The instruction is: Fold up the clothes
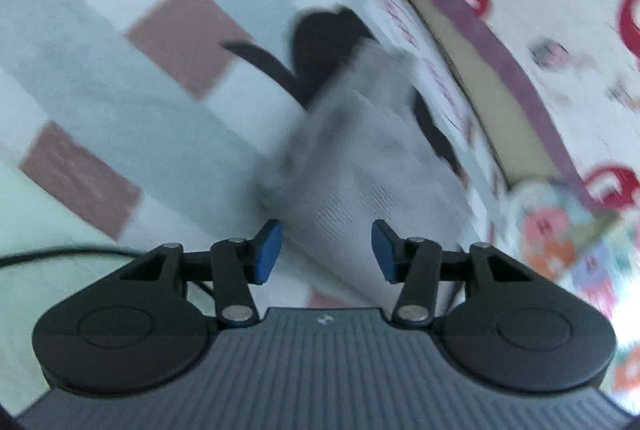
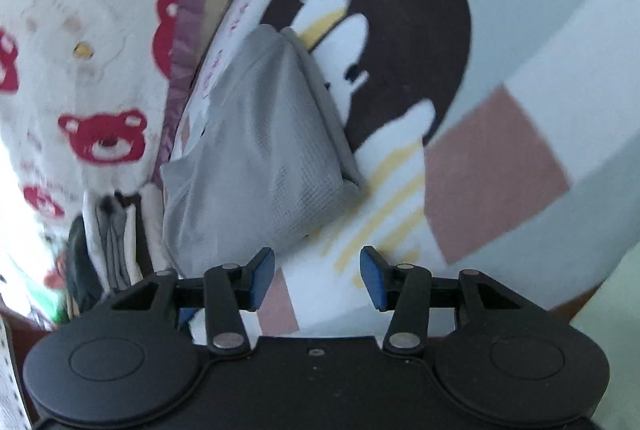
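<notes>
Grey garment (image 2: 256, 149) lies on the bedsheet (image 2: 540, 69) as a compact folded bundle, close to the sheet's edge by the purple trim (image 2: 188, 29), partly over the dark animal print (image 2: 420, 29). Looks folded already; further folds or other clothes left, can't tell. Both claws hover above it, left gripper (image 1: 326, 250) and right gripper (image 2: 317, 276) spread wide, holding nothing. Left view blurred.
</notes>
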`<state>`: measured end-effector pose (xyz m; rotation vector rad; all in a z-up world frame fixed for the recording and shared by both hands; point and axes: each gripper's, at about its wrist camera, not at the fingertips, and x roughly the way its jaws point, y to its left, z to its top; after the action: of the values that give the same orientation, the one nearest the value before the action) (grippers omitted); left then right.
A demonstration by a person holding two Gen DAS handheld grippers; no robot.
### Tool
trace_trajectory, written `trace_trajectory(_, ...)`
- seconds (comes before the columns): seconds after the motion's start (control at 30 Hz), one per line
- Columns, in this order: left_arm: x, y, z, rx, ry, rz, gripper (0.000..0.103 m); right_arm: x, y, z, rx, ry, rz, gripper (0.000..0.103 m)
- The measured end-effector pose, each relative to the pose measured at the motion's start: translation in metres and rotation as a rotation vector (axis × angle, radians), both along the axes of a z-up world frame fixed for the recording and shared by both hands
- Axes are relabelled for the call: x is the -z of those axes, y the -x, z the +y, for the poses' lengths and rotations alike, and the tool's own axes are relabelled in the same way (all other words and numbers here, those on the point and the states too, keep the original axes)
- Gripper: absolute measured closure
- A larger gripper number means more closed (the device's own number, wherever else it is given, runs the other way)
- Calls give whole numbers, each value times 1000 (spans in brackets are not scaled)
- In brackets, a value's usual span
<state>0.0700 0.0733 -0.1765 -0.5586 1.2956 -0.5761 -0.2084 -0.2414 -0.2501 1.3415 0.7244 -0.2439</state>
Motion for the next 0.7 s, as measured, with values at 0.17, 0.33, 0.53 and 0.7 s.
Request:
trace_trajectory(0.17,2,3,-8,-11,-99,-187,52,5,-7,8,118,-55,-30,45)
trace_trajectory(0.33,3,8,-21,53,-158,-315,46,11,-13,16,236,-116,-59,40)
trace_trajectory(0.53,2,-14,-37,177,-171,-396,40,-10,-31,16,163,99,-89,40)
trace_trajectory(0.7,4,-21,-36,249,-63,-335,89,-33,-46,16,76,329,-115,68)
